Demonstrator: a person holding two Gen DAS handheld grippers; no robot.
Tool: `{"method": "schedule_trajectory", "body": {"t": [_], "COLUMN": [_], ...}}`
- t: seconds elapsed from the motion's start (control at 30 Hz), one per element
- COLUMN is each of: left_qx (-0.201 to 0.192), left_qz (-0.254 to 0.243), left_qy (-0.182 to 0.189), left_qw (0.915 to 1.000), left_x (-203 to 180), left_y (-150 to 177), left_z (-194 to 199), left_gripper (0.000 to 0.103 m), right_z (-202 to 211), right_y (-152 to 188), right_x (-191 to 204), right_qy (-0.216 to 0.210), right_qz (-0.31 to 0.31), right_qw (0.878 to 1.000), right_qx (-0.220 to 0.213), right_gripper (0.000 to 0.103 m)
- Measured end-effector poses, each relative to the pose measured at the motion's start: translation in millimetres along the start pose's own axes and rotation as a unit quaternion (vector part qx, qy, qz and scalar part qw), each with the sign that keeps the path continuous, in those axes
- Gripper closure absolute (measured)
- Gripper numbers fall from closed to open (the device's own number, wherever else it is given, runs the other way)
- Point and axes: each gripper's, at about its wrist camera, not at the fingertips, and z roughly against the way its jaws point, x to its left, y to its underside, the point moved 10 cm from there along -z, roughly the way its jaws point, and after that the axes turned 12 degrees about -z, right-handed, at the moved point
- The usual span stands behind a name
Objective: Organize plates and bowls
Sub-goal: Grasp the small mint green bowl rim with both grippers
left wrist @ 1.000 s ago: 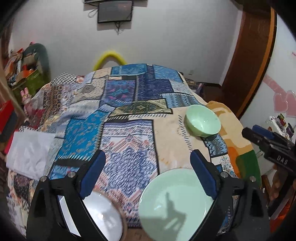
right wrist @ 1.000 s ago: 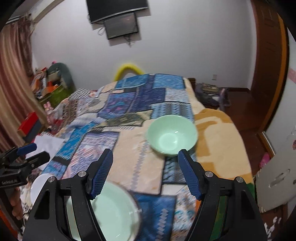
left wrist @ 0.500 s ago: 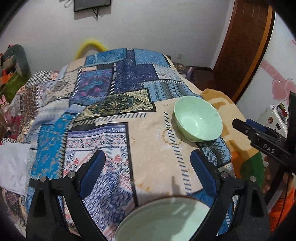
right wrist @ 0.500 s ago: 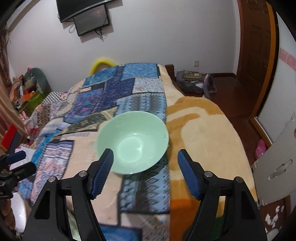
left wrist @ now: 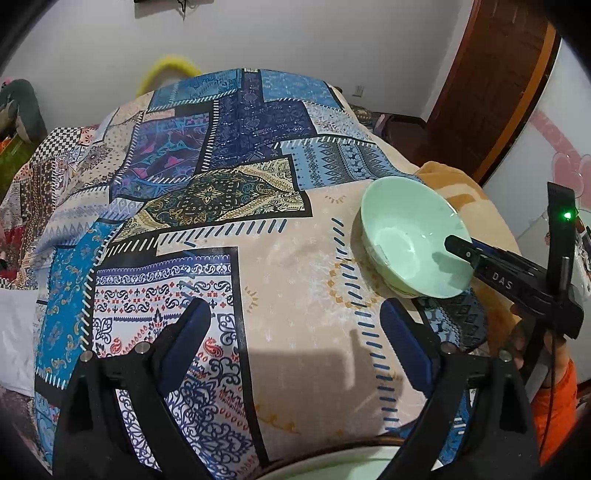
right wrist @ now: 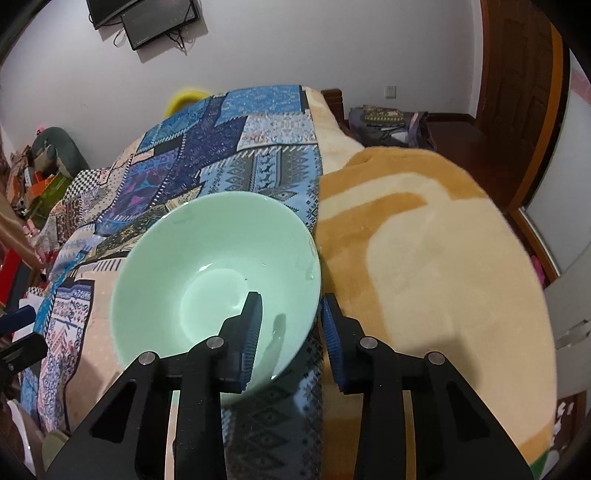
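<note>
So the mint green bowl [right wrist: 214, 280] sits on the bed [right wrist: 424, 258] at the patchwork blanket's [left wrist: 221, 155] edge. Right tongs [right wrist: 291, 321] have just been closing, one finger inside and one outside the near rim, though whether they're pinching it I can't tell. Left tongs [left wrist: 295, 332] hang wide apart over the blanket, empty.

A patchwork bedspread [left wrist: 229, 206] in blue patterns is spread over the bed, with an orange and cream blanket [right wrist: 436, 251] laid beside it, a yellow ring [left wrist: 168, 70] seen behind it, and wall screens [right wrist: 147, 18] mounted above it.
</note>
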Motion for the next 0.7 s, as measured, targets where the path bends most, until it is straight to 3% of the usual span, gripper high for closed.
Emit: {"method": "schedule_trajectory", "body": {"t": [0.07, 0.13, 0.37, 0.7], "left_qx": [0.003, 0.005, 0.009, 0.031], "left_qz": [0.0, 0.002, 0.014, 0.005], "left_qy": [0.003, 0.006, 0.013, 0.014], "left_qw": [1.0, 1.0, 0.9998, 0.9994], "left_x": [-0.3, -1.0, -2.2, -14.1], "left_y": [-0.7, -1.4, -2.3, 3.4], "left_z": [-4.0, -7.8, -15.9, -35.5], "left_gripper": [0.009, 0.009, 0.009, 0.012], "right_z": [-7.3, -12.2, -3.1, 6.6], "right_y": [1.2, 1.7, 8.6, 40.0], "right_x": [0.4, 0.3, 8.8, 36.7], "right_qy": [-0.001, 0.002, -0.018, -0.062], "right_qz": [-0.001, 0.001, 0.022, 0.058], "right_qw": [1.0, 1.0, 1.0, 0.995], "right_qx": [0.01, 0.011, 0.012, 0.048], "right_gripper": [0.085, 0.088, 0.088, 0.088]}}
